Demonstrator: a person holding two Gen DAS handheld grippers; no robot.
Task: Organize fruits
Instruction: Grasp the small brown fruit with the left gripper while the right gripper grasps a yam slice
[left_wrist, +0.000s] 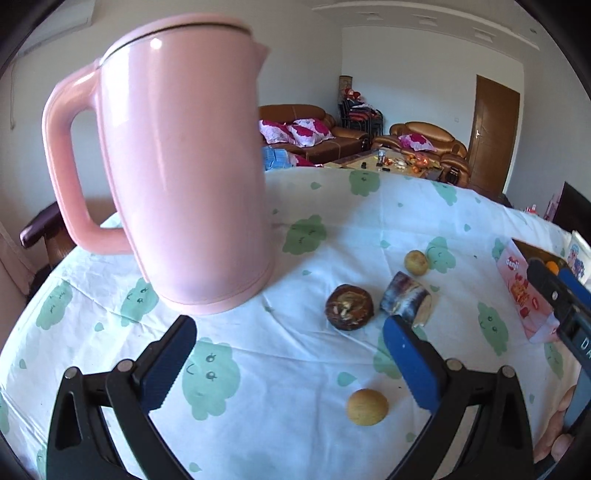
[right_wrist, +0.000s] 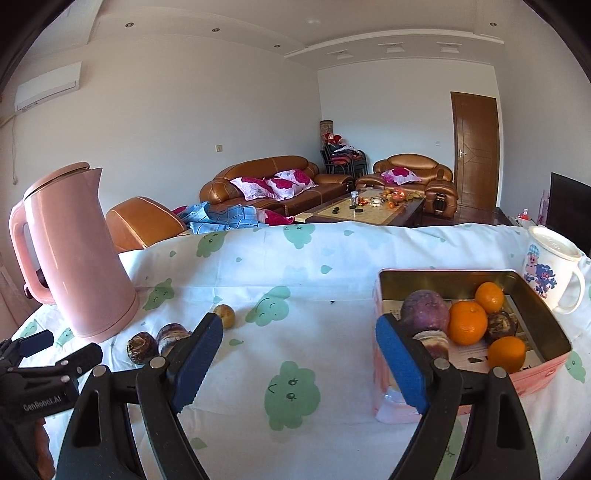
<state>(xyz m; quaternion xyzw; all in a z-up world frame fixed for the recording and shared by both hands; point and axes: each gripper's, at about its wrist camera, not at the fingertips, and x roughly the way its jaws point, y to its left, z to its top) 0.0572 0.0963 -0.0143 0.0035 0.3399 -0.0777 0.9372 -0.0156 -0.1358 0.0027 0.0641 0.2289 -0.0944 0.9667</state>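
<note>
While we look through the left wrist camera, the left gripper (left_wrist: 288, 362) hangs above the desk (left_wrist: 258, 369) with its jaws spread wide and nothing between them. Just ahead stands a pink kettle (left_wrist: 177, 166). To its right lie a dark brown fruit (left_wrist: 349, 307), a purple cut piece (left_wrist: 405, 297) and a small yellowish fruit (left_wrist: 416, 262); another yellowish fruit (left_wrist: 367, 407) rests nearer, just beside the right jaw. At the right edge we see the pink tin (left_wrist: 517, 291) and the other gripper in front of it.

From the right wrist camera, the right gripper (right_wrist: 299, 354) also has its jaws wide and holds nothing. Its right jaw sits at the near left corner of the tin (right_wrist: 539, 373), which holds 3 oranges (right_wrist: 467, 322) and purple and dark fruits. A white mug (right_wrist: 550, 269) stands just behind the tin.
</note>
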